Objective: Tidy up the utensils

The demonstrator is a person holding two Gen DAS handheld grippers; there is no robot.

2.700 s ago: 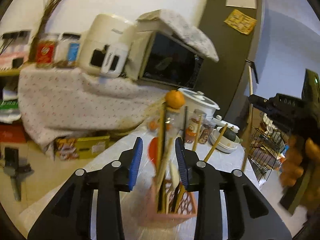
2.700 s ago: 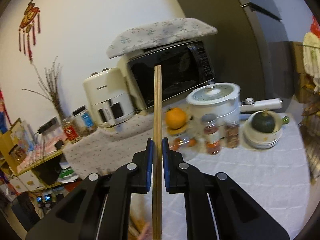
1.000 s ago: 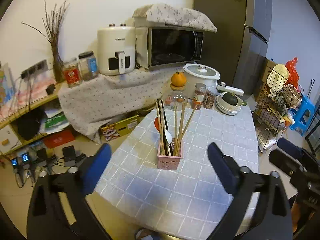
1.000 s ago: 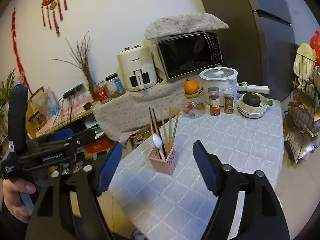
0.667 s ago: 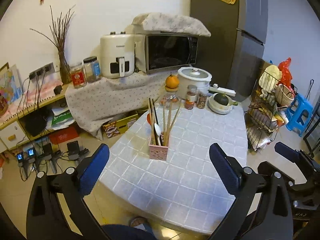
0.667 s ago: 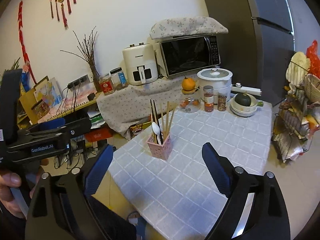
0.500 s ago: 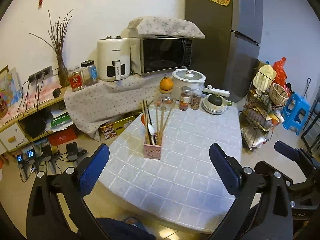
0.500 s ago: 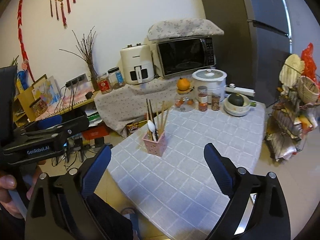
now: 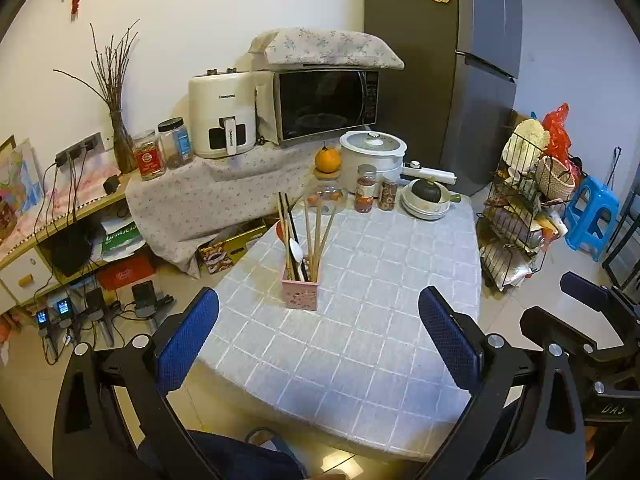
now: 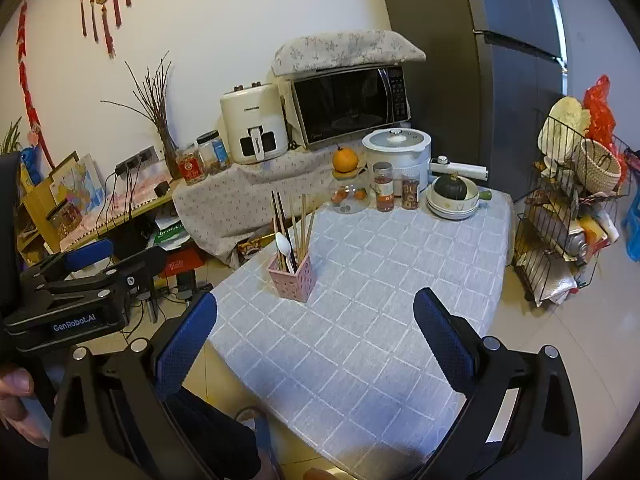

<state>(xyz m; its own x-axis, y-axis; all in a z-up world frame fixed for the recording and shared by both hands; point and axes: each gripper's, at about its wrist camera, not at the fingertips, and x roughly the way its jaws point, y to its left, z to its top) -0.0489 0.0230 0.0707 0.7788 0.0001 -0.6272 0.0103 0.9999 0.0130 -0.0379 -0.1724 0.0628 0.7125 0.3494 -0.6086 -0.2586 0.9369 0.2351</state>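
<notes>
Nearest the lens: left gripper [image 9: 318,324], black frame with blue ribbed pads, jaws spread wide with nothing between them. Right gripper [image 10: 314,324], same build, jaws equally wide and empty, having just been opening.

Directly ahead of both sets of jaws, and below them: table [image 9: 392,320] under a grey-blue checked cloth, near edge bare.

Farther ahead, well apart from the jaws and slightly toward the left pad: pink square perforated utensil holder [image 9: 301,290], upright on the cloth. Loaded with wooden chopsticks [image 9: 318,236], dark chopsticks [image 9: 289,232] and a white plastic spoon [image 9: 296,249], all standing handle-up or leaning against the rim. No loose utensil visible on the cloth in either view.

Beyond the holder, at the far table edge: orange fruit on a glass jar [image 9: 328,160], two spice jars [image 9: 365,194], white electric cooker [image 9: 374,152], stacked bowls carrying a dark green squash [image 9: 426,196]. Behind those, off the table: cream air fryer [image 9: 222,114] and black microwave [image 9: 326,104] under a floral cover.

Step in hand, judged: release complete, both tools clear of the holder. Task judged finished or nearly so, since every visible utensil sits in the holder.

Next move, if any: check the table for stray items; otherwise hold clear. Any return approach calls for a descent from above to avoid tipping the tall, lightly leaning sticks.
</notes>
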